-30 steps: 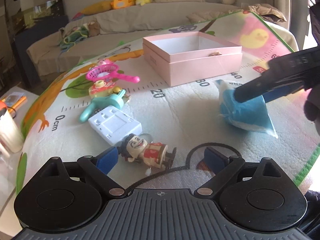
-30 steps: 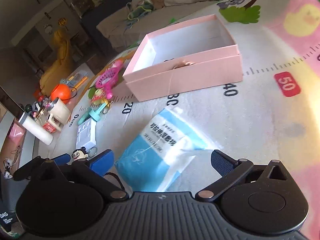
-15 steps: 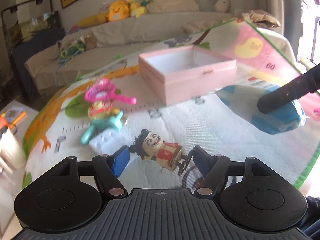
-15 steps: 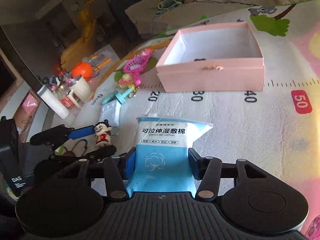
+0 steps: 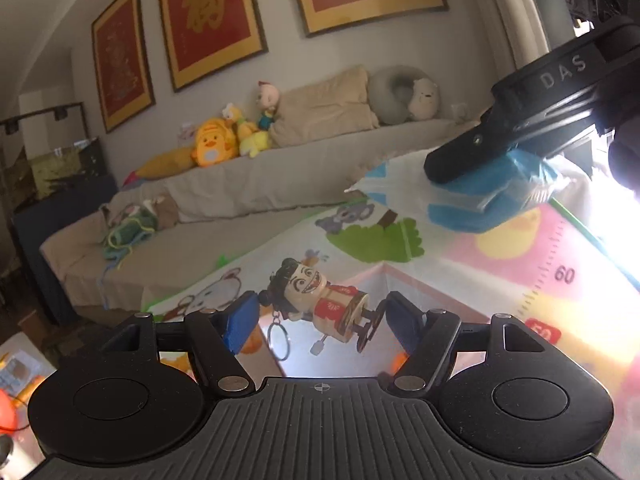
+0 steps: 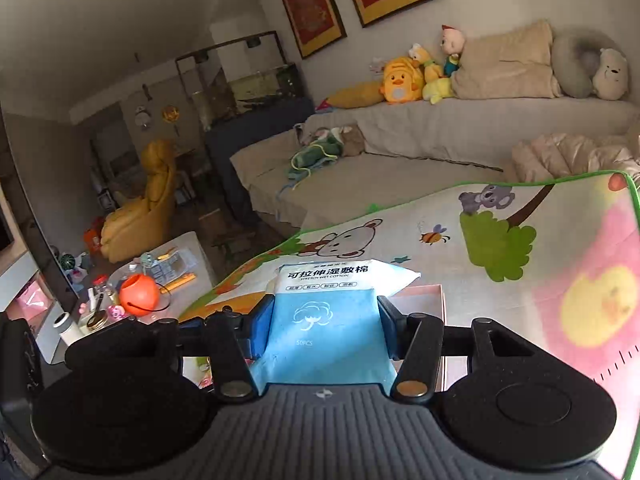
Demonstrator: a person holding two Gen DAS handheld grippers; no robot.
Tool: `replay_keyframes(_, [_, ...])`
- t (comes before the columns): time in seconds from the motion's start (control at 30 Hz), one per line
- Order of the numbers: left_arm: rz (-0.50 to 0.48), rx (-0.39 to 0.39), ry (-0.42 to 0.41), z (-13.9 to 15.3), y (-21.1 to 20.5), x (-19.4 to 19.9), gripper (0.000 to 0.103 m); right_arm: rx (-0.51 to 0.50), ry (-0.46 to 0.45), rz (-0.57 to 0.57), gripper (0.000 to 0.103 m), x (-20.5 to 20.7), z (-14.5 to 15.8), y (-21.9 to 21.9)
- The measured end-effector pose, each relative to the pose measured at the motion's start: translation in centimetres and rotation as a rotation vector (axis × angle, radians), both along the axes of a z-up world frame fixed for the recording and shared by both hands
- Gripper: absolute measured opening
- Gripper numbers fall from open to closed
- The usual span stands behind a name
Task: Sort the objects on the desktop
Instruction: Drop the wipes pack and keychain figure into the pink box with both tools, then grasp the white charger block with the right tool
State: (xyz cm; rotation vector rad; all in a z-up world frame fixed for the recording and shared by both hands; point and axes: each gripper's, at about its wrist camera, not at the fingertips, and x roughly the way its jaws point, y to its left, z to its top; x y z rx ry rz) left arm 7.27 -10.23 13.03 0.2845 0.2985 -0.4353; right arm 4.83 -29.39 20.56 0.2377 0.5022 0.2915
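While the left gripper [image 5: 316, 320] has its jaws clamped on the figurine keychain [image 5: 316, 304] and the right gripper [image 6: 322, 330] on the wet-cotton pack [image 6: 328, 320], lower each squarely over the pink box [image 6: 428, 300] at 12 o'clock before releasing.

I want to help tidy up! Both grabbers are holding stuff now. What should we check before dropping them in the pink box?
1. Left gripper grips the doll keychain: ok, it hangs between the fingers.
2. Right gripper grips the wet cotton pack: ok, squeezed on both sides.
3. Both things lifted off the play mat: ok.
4. Pink box is under the pack: cannot tell, only its rim peeks out.
5. Box has room inside: cannot tell, its inside is hidden.
6. Grippers apart from each other: ok in the left wrist view.
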Motion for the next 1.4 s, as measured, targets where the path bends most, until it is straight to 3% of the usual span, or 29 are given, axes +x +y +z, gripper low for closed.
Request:
replay_keyframes(0.07, [0.013,-0.019,0.045,-0.6,-1.1,3.3,0.083,-0.004,-0.036,-0.033,0.055,3.2,-0.8,-0.1])
replay_keyframes(0.1, [0.036,-0.017,0.095,-1.0,-1.3,4.5,0.083,-0.015,-0.025,-0.052,0.064,5.1,-1.5,0.0])
replay_keyframes(0.17, [0.078,-0.053,0.161,-2.1,0.0,4.9,0.087,-0.013,0.028,-0.097,0.068,7.7,-3.0,-0.3])
replay_keyframes(0.23, [0.094,-0.085,0.195,-3.4,2.3,3.3,0.097,0.007,0.061,-0.094,0.068,8.3,-4.7,-0.8])
replay_keyframes(0.47, [0.263,-0.028,0.33,-9.1,10.4,-3.4,0.099,-0.144,0.082,-0.065,0.068,5.4,-9.9,1.3])
replay_keyframes(0.6, [0.3,-0.028,0.361,-10.3,13.5,-6.0,0.1,-0.155,0.097,0.015,0.071,3.7,-10.2,4.1])
replay_keyframes(0.7, [0.383,-0.063,0.365,-10.1,15.7,-7.0,0.101,-0.178,0.102,0.15,0.076,2.2,-10.4,8.6])
replay_keyframes(0.83, [0.6,-0.075,0.326,-9.2,19.1,-7.0,0.102,-0.227,0.162,0.364,0.076,0.9,-12.6,16.2])
replay_keyframes(0.93, [0.728,-0.117,0.302,-8.2,21.9,-7.1,0.102,-0.238,0.226,0.455,0.076,-0.1,-15.1,21.0])
replay_keyframes(1.07, [0.704,-0.143,0.337,-8.4,22.6,-7.3,0.102,-0.271,0.262,0.519,0.076,-1.5,-17.9,25.0])
replay_keyframes(1.1, [0.69,-0.143,0.35,-8.6,22.4,-7.2,0.102,-0.302,0.233,0.518,0.073,-2.4,-18.3,25.4])
replay_keyframes(1.17, [0.661,-0.144,0.371,-8.9,21.9,-7.1,0.102,-0.407,0.172,0.52,0.055,-3.6,-18.5,25.9])
replay_keyframes(1.2, [0.649,-0.142,0.377,-9.2,21.6,-7.1,0.102,-0.431,0.158,0.522,0.049,-4.1,-18.3,25.5])
replay_keyframes(1.4, [0.613,-0.135,0.416,-10.1,20.3,-6.8,0.102,-0.428,0.193,0.476,0.048,-5.7,-17.0,19.3])
